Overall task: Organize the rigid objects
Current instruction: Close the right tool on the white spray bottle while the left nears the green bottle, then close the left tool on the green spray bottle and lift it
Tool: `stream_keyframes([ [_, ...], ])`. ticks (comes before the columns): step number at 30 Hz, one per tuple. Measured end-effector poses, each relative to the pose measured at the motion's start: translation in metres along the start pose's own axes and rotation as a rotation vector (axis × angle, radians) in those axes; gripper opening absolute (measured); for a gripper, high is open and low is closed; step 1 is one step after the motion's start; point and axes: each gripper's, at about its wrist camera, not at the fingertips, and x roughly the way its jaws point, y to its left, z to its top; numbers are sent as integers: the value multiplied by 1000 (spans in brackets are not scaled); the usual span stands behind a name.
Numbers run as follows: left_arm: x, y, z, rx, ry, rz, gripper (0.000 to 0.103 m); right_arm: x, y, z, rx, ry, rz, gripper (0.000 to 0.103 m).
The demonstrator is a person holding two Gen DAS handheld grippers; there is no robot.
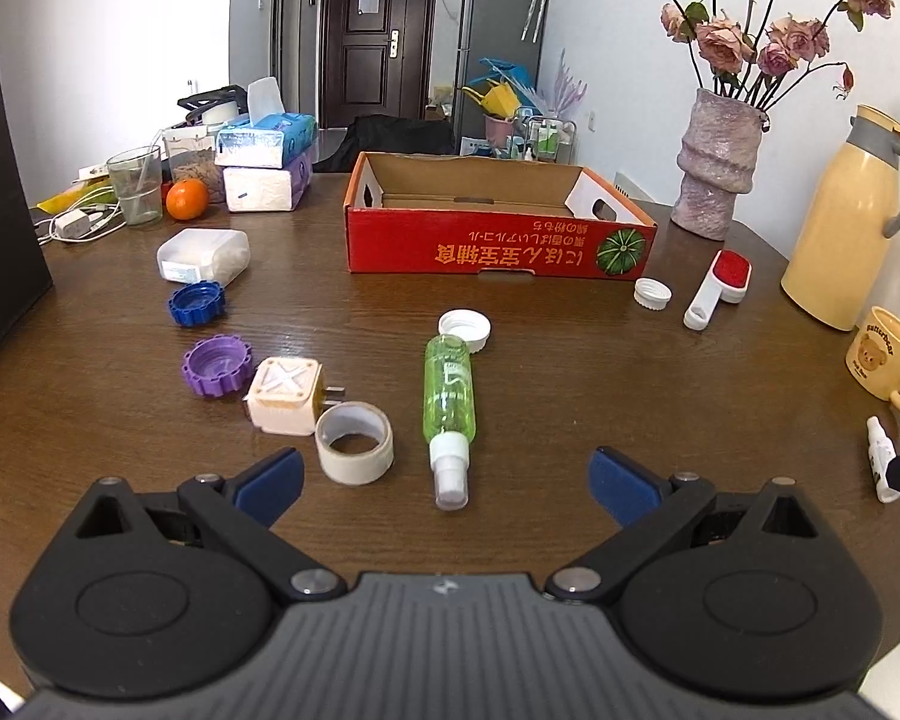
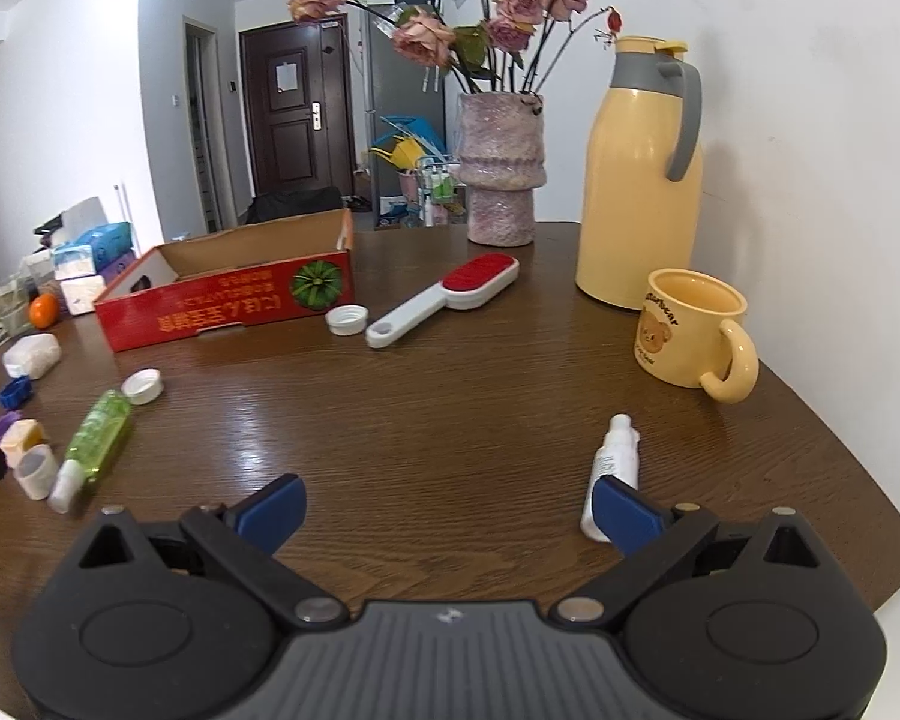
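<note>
Left wrist view: left tongs (image 1: 444,483) gape apart, green spray bottle (image 1: 449,387) at twelve o'clock; right tongs (image 2: 447,513) likewise apart, empty.

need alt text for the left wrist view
The open left gripper hovers over a wooden table, a green spray bottle lying straight ahead. Tape roll, caps and a plug sit left; an empty red box stands behind.
</note>
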Motion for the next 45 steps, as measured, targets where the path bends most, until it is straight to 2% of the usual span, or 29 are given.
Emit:
stream_keyframes([
  [10, 31, -10, 12, 5, -3, 16, 103, 40, -36, 0, 33, 44, -68, 96],
  [21, 66, -18, 22, 21, 20, 49, 103, 85, -62, 0, 65, 71, -121, 85],
  [23, 72, -18, 23, 22, 26, 53, 103, 93, -65, -1, 76, 81, -129, 79],
  [28, 85, -19, 26, 26, 44, 64, 103, 110, -72, -2, 105, 116, -132, 55],
  [30, 90, -18, 27, 27, 46, 69, 103, 112, -73, -3, 108, 110, -136, 48],
  [33, 96, -19, 29, 30, 44, 74, 103, 113, -75, -4, 122, 89, -129, 31],
  [36, 103, -19, 31, 35, 42, 79, 103, 113, -76, -5, 137, 69, -121, 30],
  [39, 112, -19, 33, 40, 57, 87, 100, 113, -75, -6, 144, 55, -113, 30],
  [42, 120, -18, 33, 41, 70, 91, 93, 115, -72, -5, 147, 47, -101, 30],
  [44, 125, -17, 32, 39, 84, 88, 85, 116, -70, -5, 149, 42, -100, 30],
  [45, 128, -18, 32, 44, 93, 87, 76, 116, -69, -5, 149, 41, -101, 30],
])
